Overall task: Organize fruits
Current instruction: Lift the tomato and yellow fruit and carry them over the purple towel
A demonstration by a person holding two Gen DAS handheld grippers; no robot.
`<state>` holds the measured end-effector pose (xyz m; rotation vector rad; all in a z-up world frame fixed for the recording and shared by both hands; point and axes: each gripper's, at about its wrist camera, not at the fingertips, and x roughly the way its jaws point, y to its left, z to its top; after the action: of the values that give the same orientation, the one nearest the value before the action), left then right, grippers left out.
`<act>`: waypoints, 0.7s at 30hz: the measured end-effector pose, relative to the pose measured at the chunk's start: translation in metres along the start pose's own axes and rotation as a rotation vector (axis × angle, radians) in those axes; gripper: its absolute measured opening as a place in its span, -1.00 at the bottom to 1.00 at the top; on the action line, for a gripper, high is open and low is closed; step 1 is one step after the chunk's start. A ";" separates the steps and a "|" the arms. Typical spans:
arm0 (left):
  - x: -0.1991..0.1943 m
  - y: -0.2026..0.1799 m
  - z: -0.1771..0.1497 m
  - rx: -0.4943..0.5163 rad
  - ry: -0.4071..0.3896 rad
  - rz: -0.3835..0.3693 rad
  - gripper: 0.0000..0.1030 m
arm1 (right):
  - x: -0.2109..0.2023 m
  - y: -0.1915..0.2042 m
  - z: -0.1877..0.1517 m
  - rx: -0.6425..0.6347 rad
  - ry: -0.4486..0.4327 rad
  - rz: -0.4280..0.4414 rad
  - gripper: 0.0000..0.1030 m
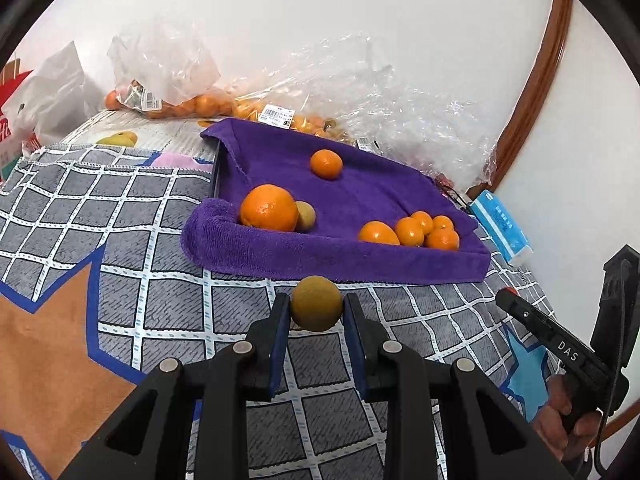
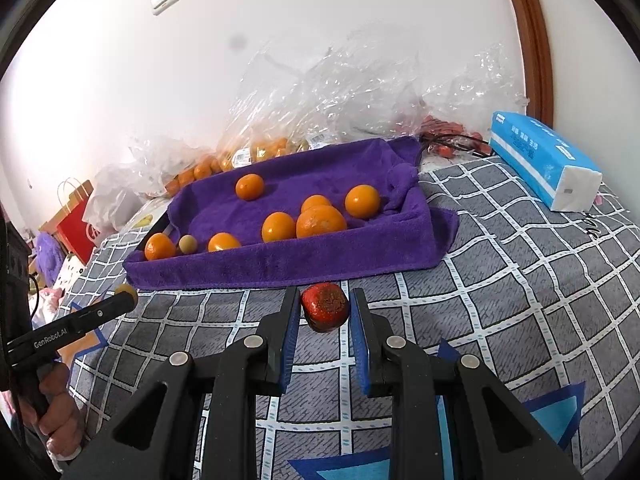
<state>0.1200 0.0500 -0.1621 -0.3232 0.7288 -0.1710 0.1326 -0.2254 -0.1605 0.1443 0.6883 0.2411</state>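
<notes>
My left gripper (image 1: pixel 316 310) is shut on a small round brown-green fruit (image 1: pixel 316 303), held just short of the near edge of a tray lined with a purple towel (image 1: pixel 340 264). My right gripper (image 2: pixel 325 310) is shut on a small red fruit (image 2: pixel 325 307) before the same purple towel (image 2: pixel 280 264). On the towel lie a big orange (image 1: pixel 269 208) with another brown-green fruit (image 1: pixel 306 216) beside it, a lone mandarin (image 1: pixel 326 164) and a cluster of several mandarins (image 1: pixel 416 230). The left gripper with its fruit also shows low left in the right wrist view.
Clear plastic bags of oranges (image 1: pixel 192 104) lie behind the tray against the white wall. A blue tissue pack (image 2: pixel 540 160) lies right of the tray. A checked grey cloth (image 1: pixel 120 208) covers the surface. A red paper bag (image 2: pixel 78 224) stands far left. A person's hand (image 2: pixel 56 412) grips the left tool.
</notes>
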 end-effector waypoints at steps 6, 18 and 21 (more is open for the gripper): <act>-0.003 0.001 0.001 -0.012 -0.023 0.003 -0.50 | -0.002 -0.001 0.000 0.003 -0.008 -0.003 -0.52; -0.004 0.005 0.002 -0.034 -0.042 0.014 -0.50 | -0.003 0.000 0.000 -0.002 -0.017 -0.003 -0.52; -0.005 0.005 0.002 -0.037 -0.044 0.014 -0.50 | -0.005 0.001 -0.001 0.000 -0.026 -0.005 -0.52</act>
<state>0.1179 0.0560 -0.1597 -0.3560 0.6915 -0.1371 0.1284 -0.2259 -0.1579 0.1453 0.6627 0.2345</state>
